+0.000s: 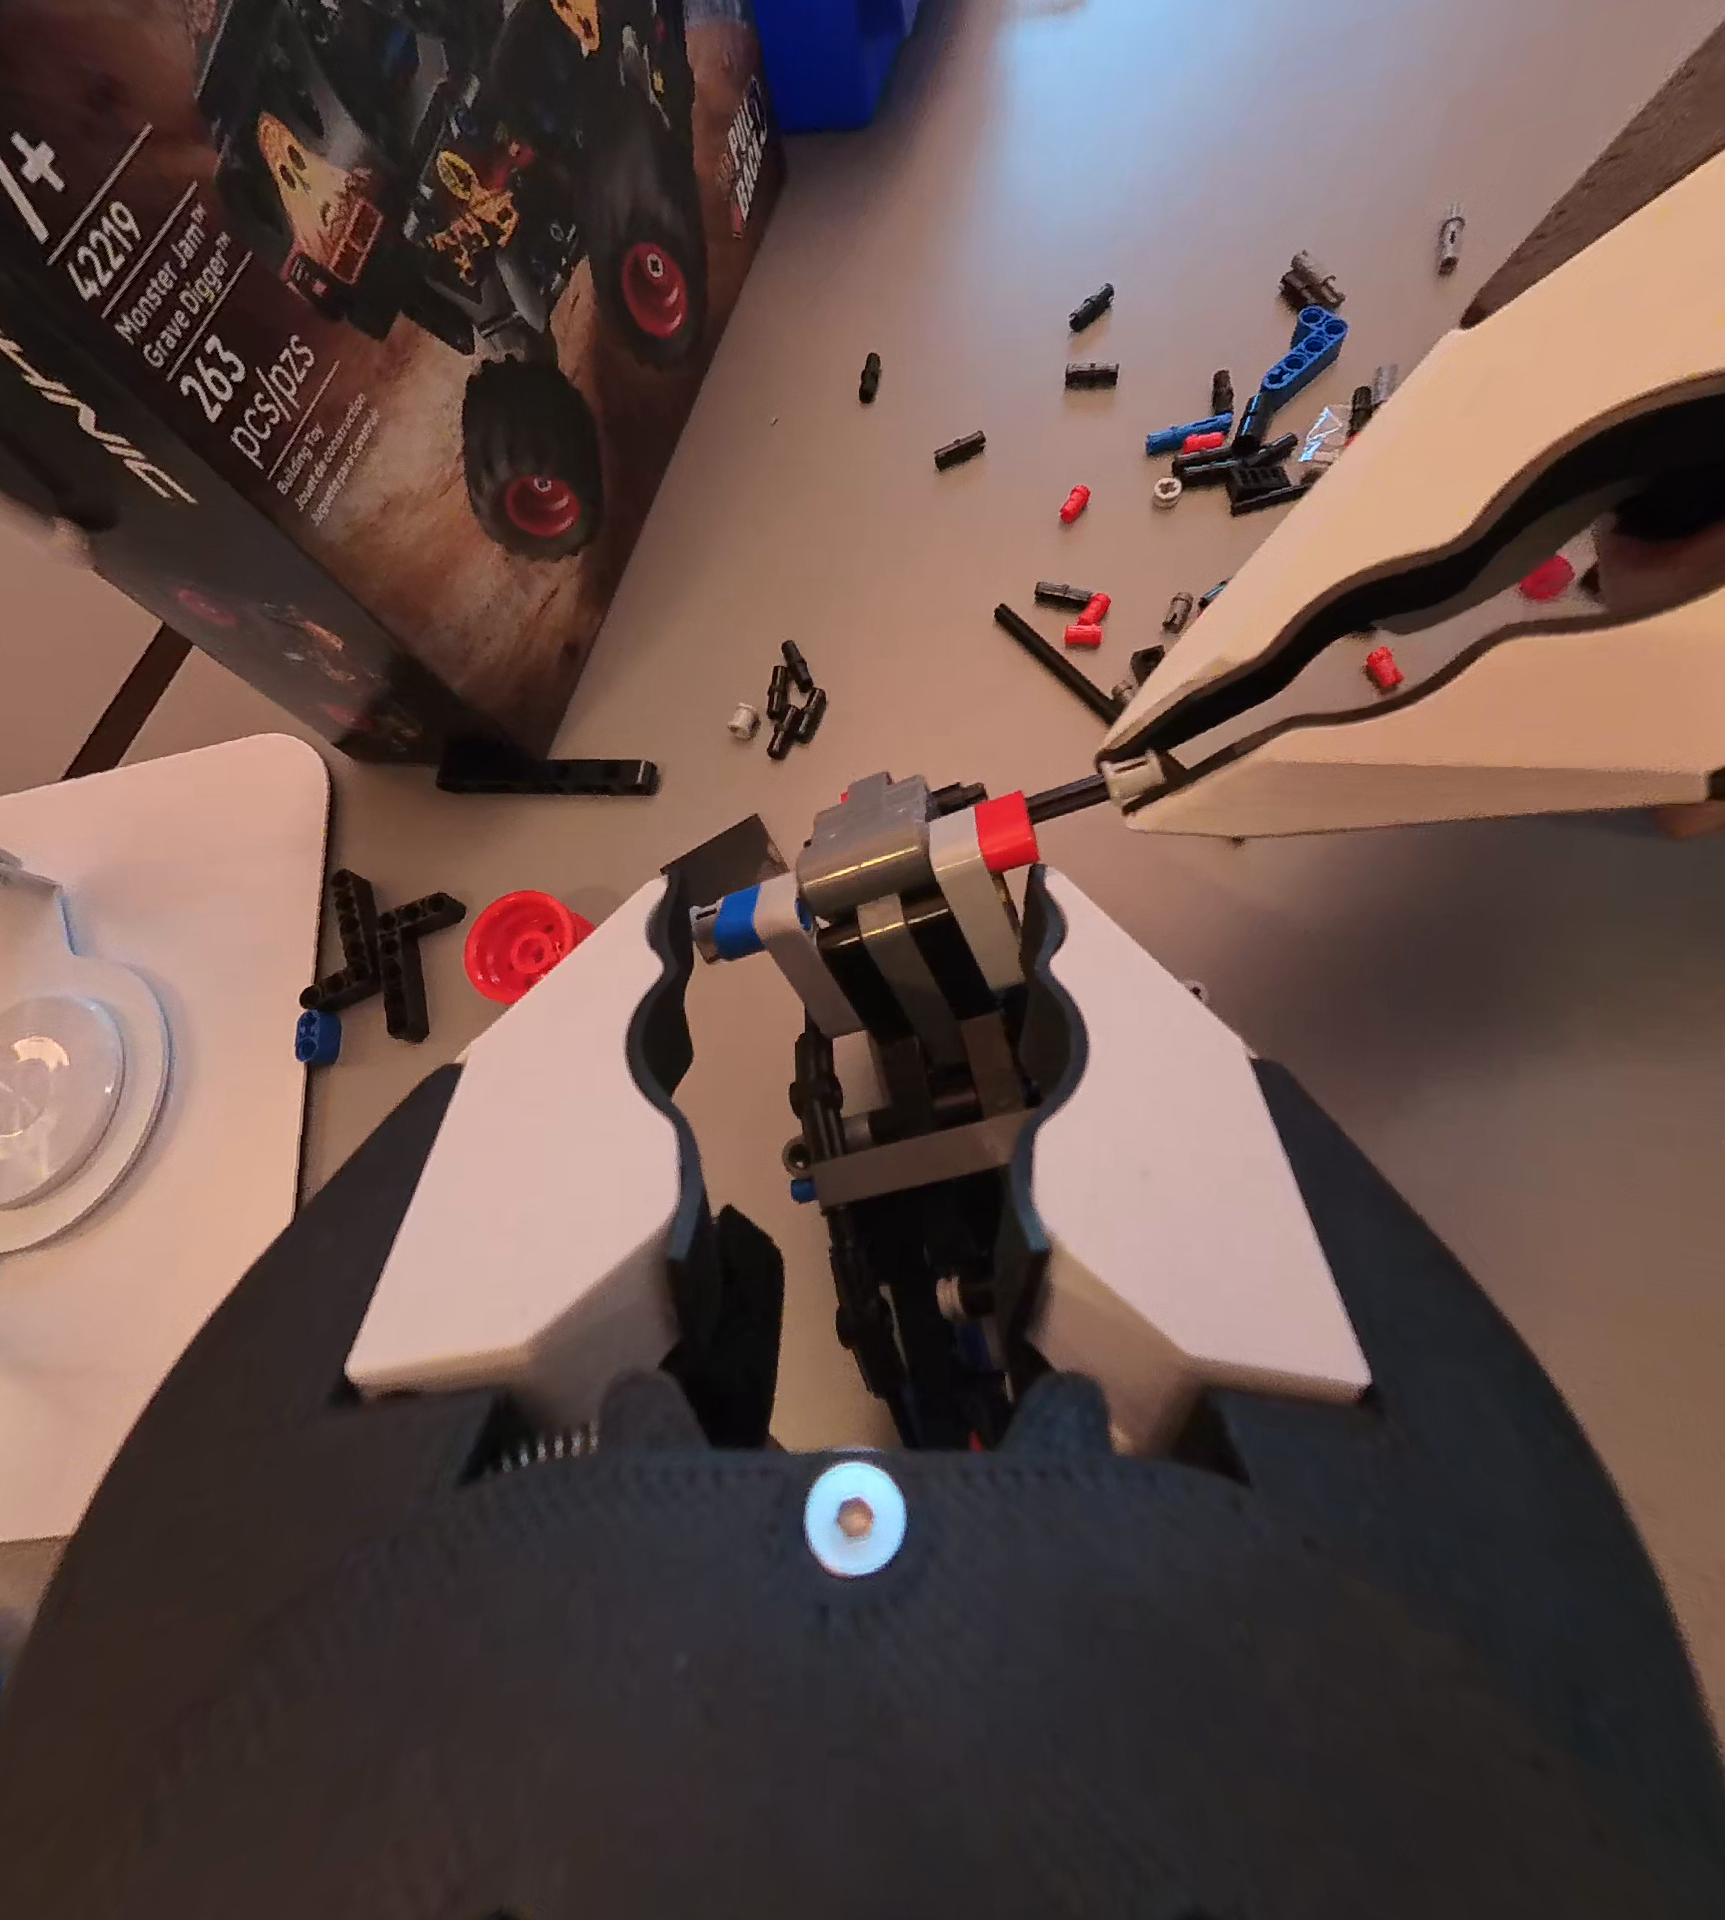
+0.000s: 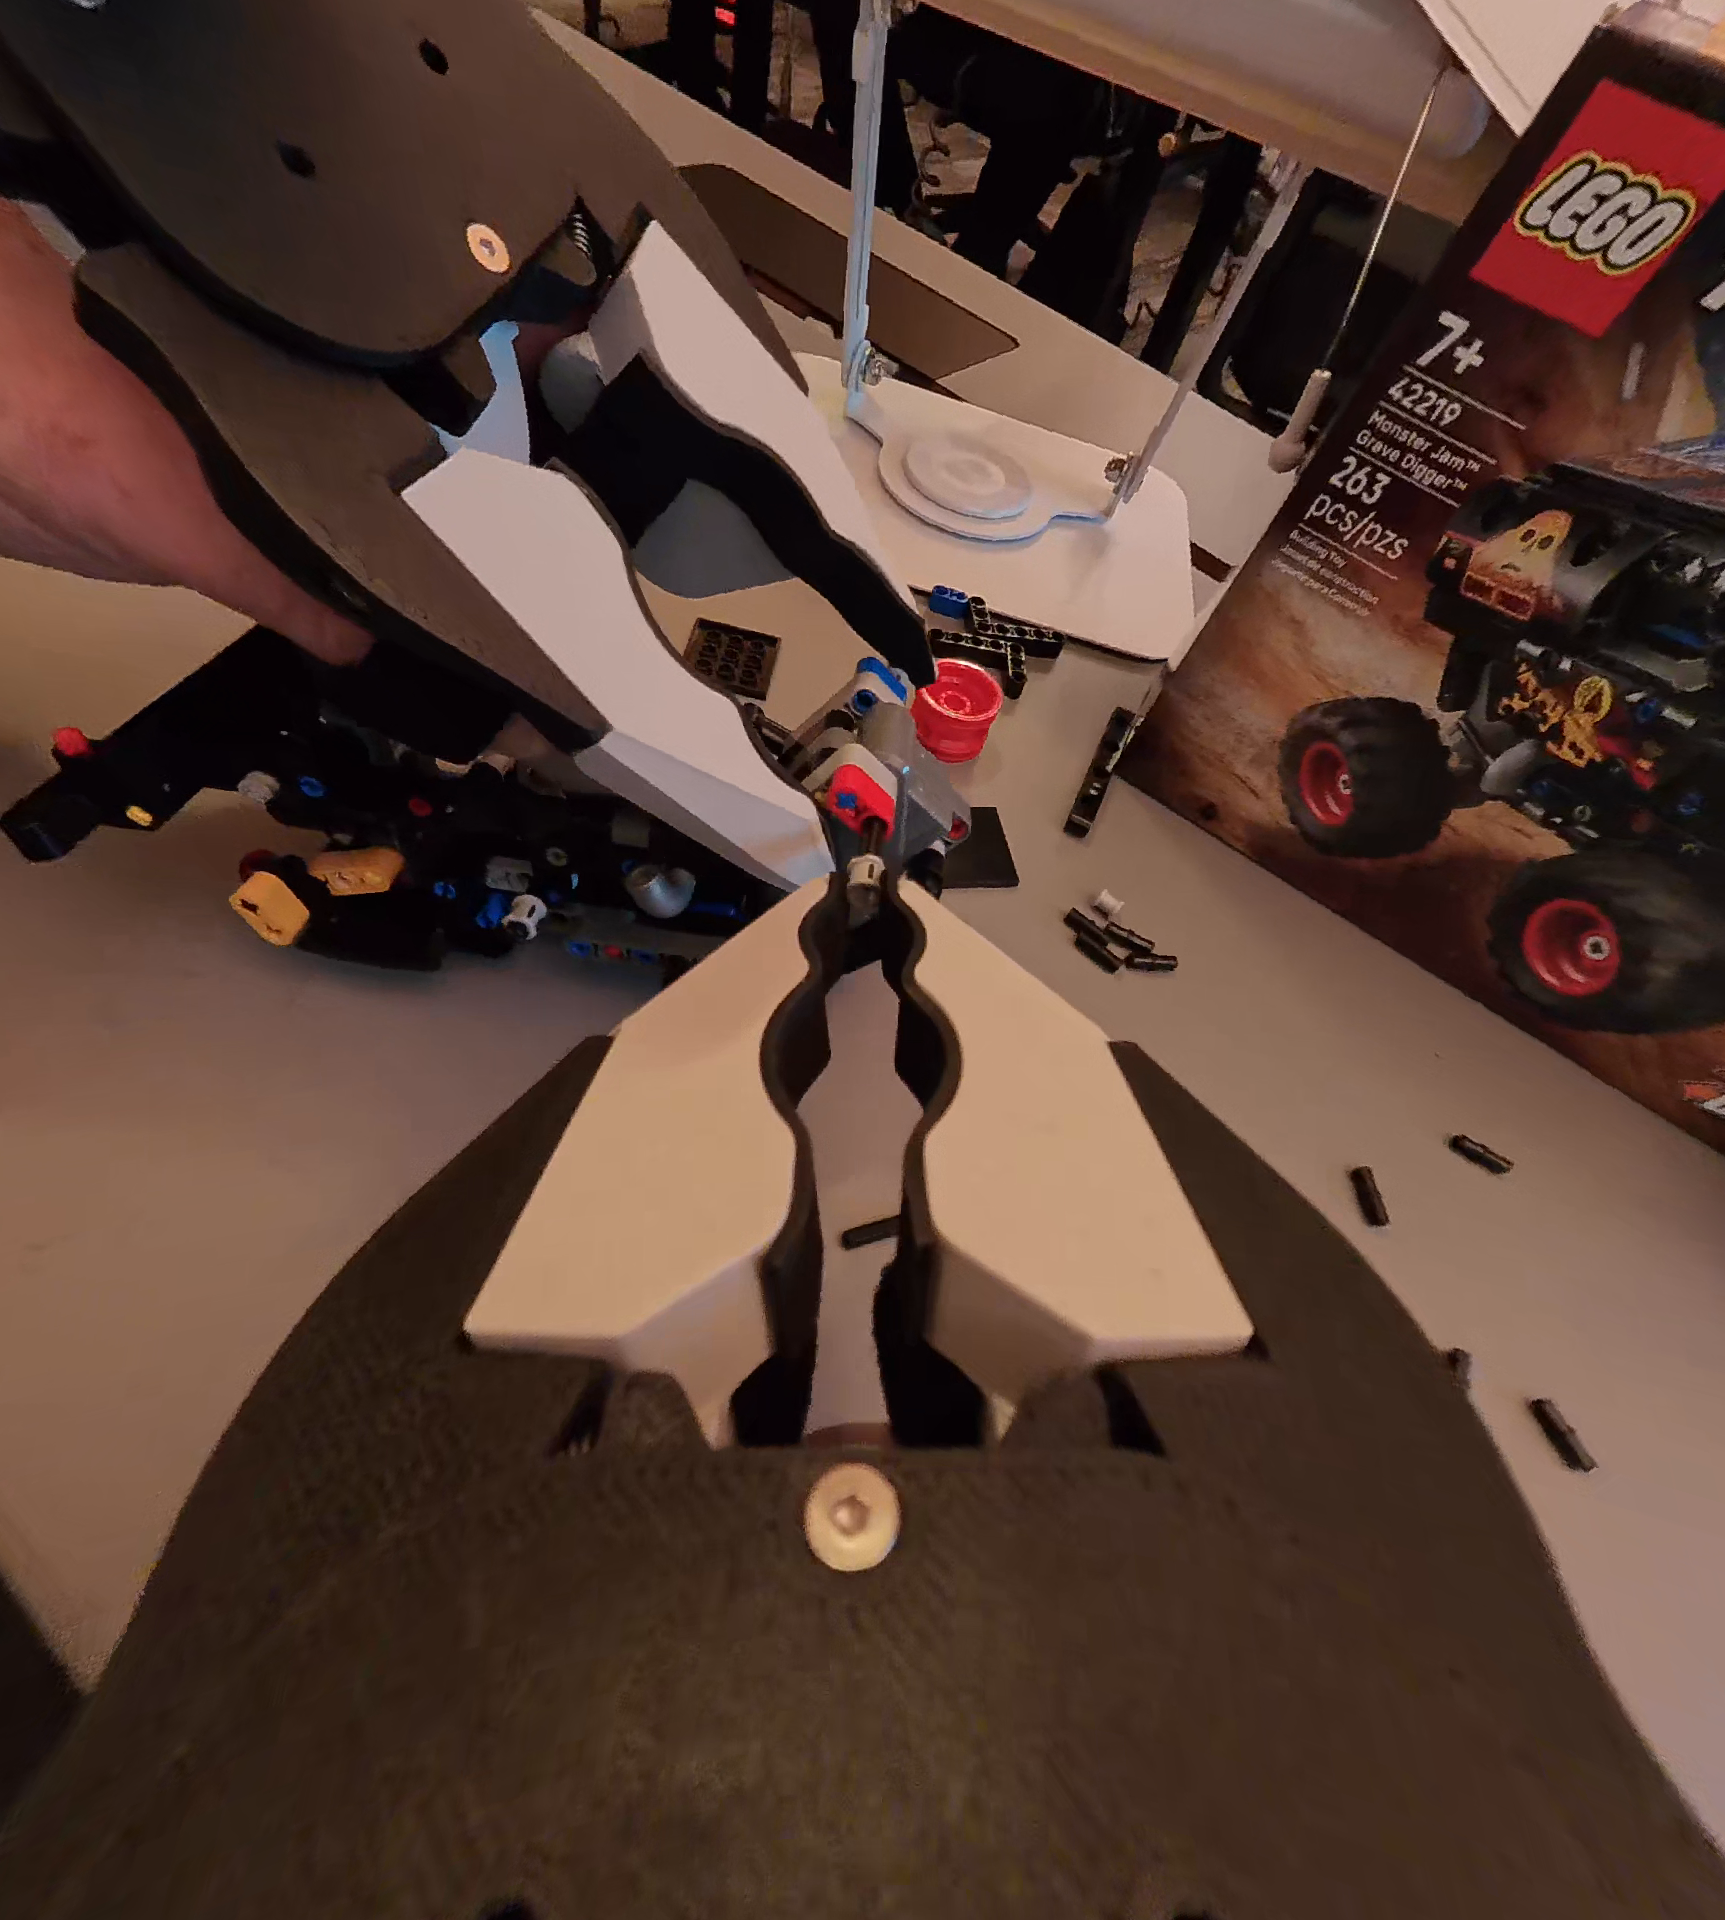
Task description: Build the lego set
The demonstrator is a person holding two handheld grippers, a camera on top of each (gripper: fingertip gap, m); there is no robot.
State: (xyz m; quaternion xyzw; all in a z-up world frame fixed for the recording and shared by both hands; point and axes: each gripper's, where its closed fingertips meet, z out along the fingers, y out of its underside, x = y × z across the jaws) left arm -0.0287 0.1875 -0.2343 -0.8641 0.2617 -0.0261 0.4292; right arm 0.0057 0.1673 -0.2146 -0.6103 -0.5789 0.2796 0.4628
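lego chassis of black and grey beams (image 1: 915,997) sits clamped between the narrowed fingers of the left gripper (image 1: 853,914), lifted above the grey table (image 1: 1357,1039). right gripper (image 2: 863,883) pinches a small grey bush on a black axle (image 1: 1133,777), apparently entering the red connector (image 1: 1003,828). beyond, loose black pins (image 1: 796,696) and the printed cardboard box (image 1: 318,343).

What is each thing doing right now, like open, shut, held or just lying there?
Left tool: shut on the grey and black build.
Right tool: shut on the black axle, which pokes into the build's red end.
Red wheel: loose on the table.
Box: standing, closed.
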